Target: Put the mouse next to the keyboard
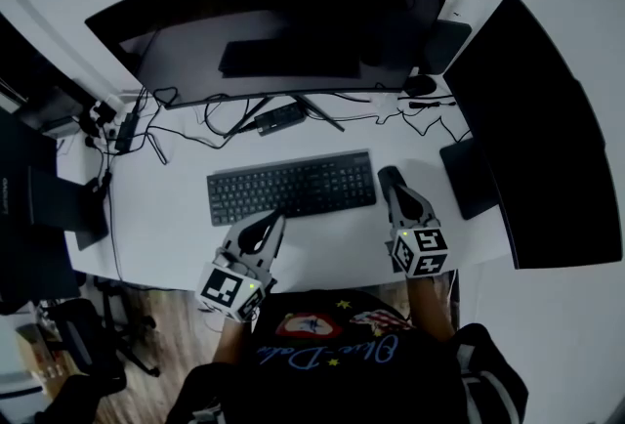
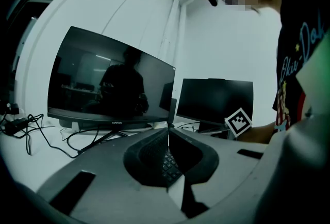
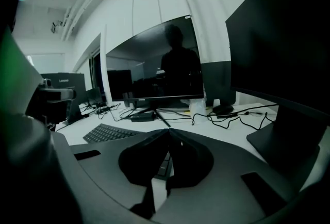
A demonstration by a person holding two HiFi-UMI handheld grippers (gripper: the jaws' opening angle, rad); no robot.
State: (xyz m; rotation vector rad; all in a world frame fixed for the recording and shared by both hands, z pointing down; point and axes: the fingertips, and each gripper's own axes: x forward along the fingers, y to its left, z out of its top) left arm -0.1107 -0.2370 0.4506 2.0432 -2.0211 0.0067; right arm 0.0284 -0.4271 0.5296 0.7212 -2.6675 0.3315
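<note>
The black keyboard [image 1: 291,186] lies flat in the middle of the white desk [image 1: 166,217]. The dark mouse [image 1: 420,85] rests far back right, near the big monitor's foot, with a cable beside it. My left gripper [image 1: 276,216] hovers at the keyboard's near edge, shut and empty. My right gripper [image 1: 387,174] sits just off the keyboard's right end, shut, with nothing between its jaws. In the right gripper view the keyboard [image 3: 107,132] shows at left and the mouse [image 3: 223,109] far ahead. The left gripper view shows keyboard keys [image 2: 168,165] under the closed jaws.
A wide curved monitor [image 1: 283,21] stands at the back on a splayed foot [image 1: 317,111]. A second monitor [image 1: 537,129] fills the right side, with a black pad [image 1: 469,178] below it. Cables [image 1: 190,109] and a power brick [image 1: 278,117] lie behind the keyboard.
</note>
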